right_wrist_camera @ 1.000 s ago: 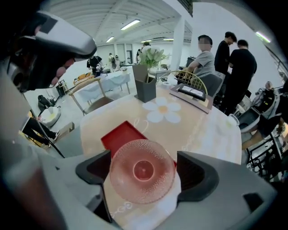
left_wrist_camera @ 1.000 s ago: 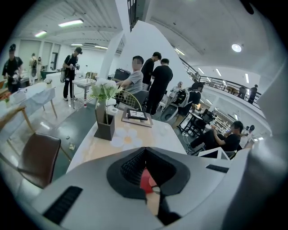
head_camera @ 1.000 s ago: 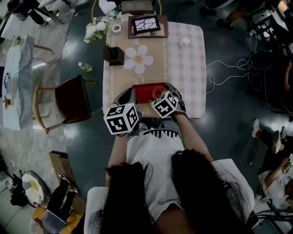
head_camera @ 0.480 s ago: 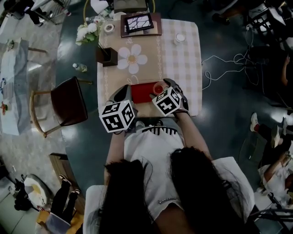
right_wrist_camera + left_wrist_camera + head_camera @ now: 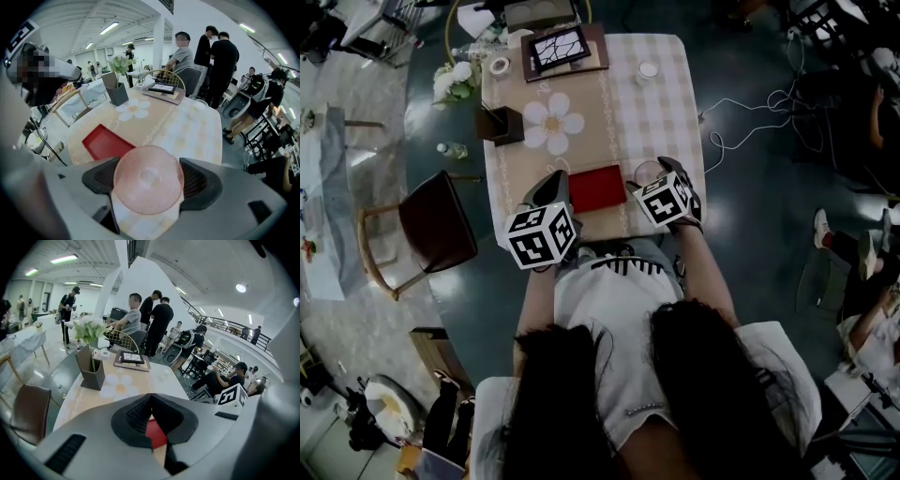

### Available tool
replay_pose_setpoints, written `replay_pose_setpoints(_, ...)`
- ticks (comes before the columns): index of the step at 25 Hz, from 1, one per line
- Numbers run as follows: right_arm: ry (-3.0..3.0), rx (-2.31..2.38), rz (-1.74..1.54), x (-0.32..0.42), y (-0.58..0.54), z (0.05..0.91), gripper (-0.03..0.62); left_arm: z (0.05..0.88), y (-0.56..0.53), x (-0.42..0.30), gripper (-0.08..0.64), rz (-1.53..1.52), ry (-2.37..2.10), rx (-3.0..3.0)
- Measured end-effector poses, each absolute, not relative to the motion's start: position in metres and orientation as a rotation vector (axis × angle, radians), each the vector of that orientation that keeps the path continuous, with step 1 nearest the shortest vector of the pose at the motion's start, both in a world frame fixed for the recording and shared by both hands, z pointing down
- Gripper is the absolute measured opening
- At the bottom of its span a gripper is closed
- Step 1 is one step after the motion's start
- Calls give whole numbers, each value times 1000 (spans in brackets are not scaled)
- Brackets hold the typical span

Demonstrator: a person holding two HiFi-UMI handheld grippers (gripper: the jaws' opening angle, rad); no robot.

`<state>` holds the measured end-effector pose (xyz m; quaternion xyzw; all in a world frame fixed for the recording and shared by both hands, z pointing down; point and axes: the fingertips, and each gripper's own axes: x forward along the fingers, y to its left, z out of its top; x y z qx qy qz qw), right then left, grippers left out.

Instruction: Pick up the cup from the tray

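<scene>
A pink translucent cup (image 5: 146, 180) sits between the two pads of my right gripper (image 5: 149, 186), which press on its sides. In the head view the cup (image 5: 645, 171) is just right of the red tray (image 5: 597, 187), over the checked cloth, with the right gripper (image 5: 651, 173) around it. The tray (image 5: 105, 143) lies flat with nothing in it. My left gripper (image 5: 553, 189) hovers at the tray's left end with its jaws shut and nothing between them (image 5: 150, 398).
On the table (image 5: 652, 112) stand a dark box with flowers (image 5: 500, 125), a framed board (image 5: 561, 49), a tape roll (image 5: 499, 66) and a small white cup (image 5: 648, 69). A brown chair (image 5: 439, 220) is at the left. Cables (image 5: 750, 117) lie on the floor at the right. Several people stand beyond the far end.
The right gripper closed on the cup at the tray's right end and moved it rightward off the tray. The left gripper stayed beside the tray's left end.
</scene>
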<state>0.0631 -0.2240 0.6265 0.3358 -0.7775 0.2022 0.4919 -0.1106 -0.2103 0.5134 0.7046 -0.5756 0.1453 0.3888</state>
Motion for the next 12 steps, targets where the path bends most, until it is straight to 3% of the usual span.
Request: replay_pose_setpoints(12,-1838,843,552,92,-219,649,405,511,-225,-100,8,368,-1457,1814)
